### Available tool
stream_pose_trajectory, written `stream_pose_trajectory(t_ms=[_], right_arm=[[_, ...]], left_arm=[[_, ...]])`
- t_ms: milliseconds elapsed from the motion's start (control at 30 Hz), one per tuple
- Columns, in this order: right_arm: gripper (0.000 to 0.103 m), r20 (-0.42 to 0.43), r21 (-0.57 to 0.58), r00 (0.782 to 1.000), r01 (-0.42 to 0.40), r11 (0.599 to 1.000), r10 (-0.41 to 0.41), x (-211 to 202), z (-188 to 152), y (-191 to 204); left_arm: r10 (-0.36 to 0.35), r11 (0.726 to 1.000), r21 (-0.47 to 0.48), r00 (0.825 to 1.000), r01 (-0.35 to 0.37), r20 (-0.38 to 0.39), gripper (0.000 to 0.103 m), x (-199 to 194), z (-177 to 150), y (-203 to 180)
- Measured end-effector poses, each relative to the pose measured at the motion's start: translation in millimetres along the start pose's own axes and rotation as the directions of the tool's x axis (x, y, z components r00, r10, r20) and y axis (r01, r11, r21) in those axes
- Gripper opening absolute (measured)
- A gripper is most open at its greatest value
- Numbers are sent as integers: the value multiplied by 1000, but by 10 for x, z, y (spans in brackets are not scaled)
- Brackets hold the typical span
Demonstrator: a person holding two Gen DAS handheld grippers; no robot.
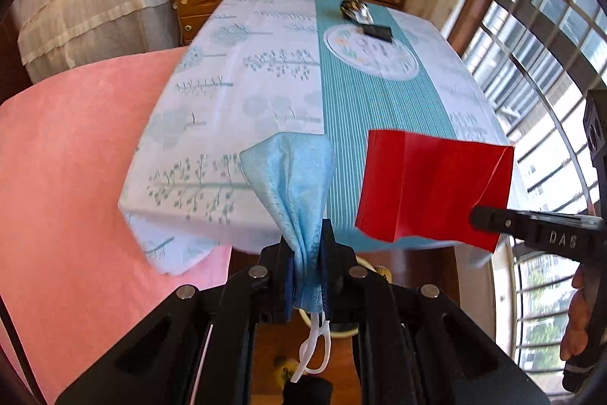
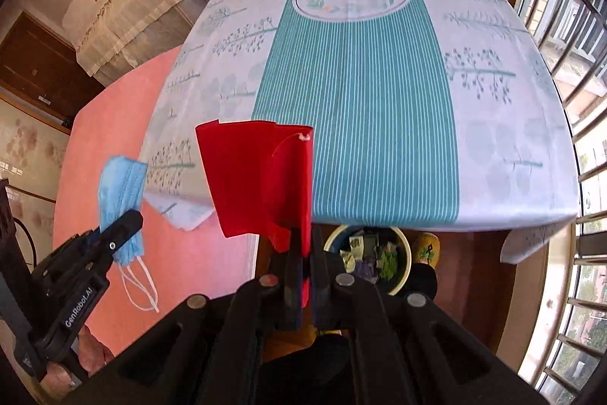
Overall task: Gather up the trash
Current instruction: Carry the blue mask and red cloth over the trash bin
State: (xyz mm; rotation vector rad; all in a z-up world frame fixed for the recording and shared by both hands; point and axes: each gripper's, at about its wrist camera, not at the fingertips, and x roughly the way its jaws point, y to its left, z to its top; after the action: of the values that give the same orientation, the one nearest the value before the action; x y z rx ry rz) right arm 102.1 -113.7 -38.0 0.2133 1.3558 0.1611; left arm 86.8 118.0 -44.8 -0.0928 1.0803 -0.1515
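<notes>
Holding both claws off the table's [image 2: 379, 82] near edge, my left gripper [image 1: 306, 253] clamped on a blue face mask [image 1: 294, 185], right gripper [image 2: 303, 253] pinching red paper [image 2: 258, 177], trash bowl [image 2: 406, 249] below.

Strong daylight pours in through the barred window [image 1: 538, 71] at the right of both frames, glaring there. Edges bow heavily, corners go black, and the tablecloth [image 2: 360, 82] corner smears slightly.

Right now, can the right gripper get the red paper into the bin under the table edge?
Probably yes. The right gripper is shut on the red paper, and the open bin sits just below and beside it, already holding scraps. Nothing blocks the drop.
</notes>
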Motion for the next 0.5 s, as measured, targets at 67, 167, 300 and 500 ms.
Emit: stream_pose_trajectory(t_ms=[67, 167, 300, 500], right_arm=[[3, -33, -8, 999, 18, 1000, -19, 36, -231, 34], [3, -82, 3, 996, 40, 999, -39, 114, -516, 17], [3, -128, 47, 990, 70, 996, -64, 284, -811, -136], [3, -215, 130, 970, 143, 981, -113, 894, -1177, -532]], left_arm=[[-17, 1000, 25, 1000, 18, -23, 9, -30, -148, -31], [-35, 998, 57, 998, 38, -51, 9, -4, -341, -116], [-78, 995, 55, 990, 84, -119, 9, 221, -583, -228], [-105, 992, 39, 966, 117, -235, 10, 866, -1009, -368]])
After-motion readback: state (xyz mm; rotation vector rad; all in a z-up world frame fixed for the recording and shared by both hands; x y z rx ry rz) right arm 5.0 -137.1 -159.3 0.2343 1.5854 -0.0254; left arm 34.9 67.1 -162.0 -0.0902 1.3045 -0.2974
